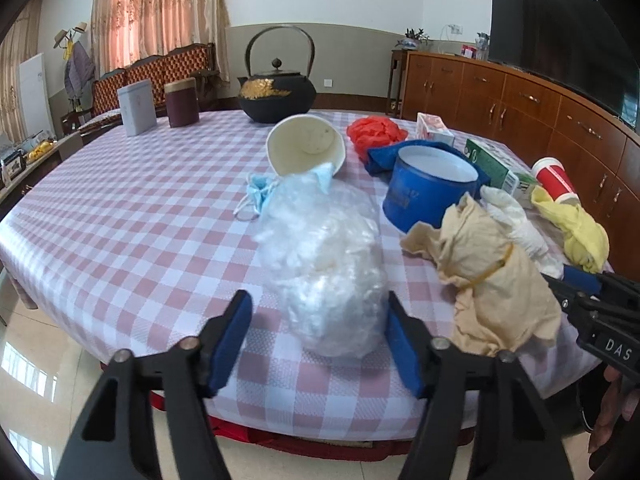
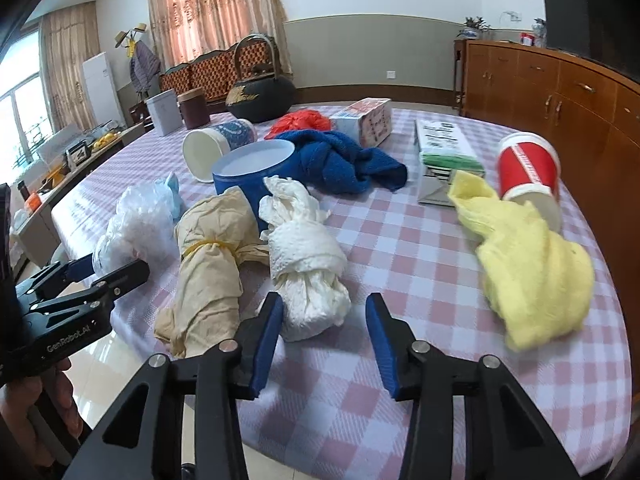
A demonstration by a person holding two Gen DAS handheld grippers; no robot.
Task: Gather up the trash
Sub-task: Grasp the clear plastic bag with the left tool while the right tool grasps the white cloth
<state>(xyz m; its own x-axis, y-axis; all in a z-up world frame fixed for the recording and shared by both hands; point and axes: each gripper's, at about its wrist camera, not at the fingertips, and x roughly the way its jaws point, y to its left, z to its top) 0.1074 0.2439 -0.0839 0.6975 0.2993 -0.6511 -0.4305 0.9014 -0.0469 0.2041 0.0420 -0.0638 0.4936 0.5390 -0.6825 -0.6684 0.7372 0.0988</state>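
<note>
Evidently we have brought both tools to the near edge of the round desk (image 1: pixel 120 216) with its pink-and-white checked cloth, because that is where the loose rubbish lies closest. Our left gripper (image 1: pixel 320 340) stands wide open, its blue pads either side of the crumpled clear plastic bag of white stuffing (image 1: pixel 328 264); the right pad looks to be just touching the bag, though the blur leaves us unsure. Our right gripper (image 2: pixel 324 340) is likewise spread open, with the knotted white paper towel bundle (image 2: pixel 308 256) at its left pad and not yet gripped. Between the two lies the beige paper wad bound with a yellow rubber band (image 2: pixel 212 264), beside the towel bundle.

Farther back sit the tipped white paper cup (image 1: pixel 306 148), the blue round tub (image 1: pixel 428 192), the crumpled yellow cloth (image 2: pixel 532 264) against the fallen red paper cup (image 2: pixel 528 168), and the blue towel (image 2: pixel 340 160). Open jaws suit soft, bulky pieces: we judge each should close gently around the middle.
</note>
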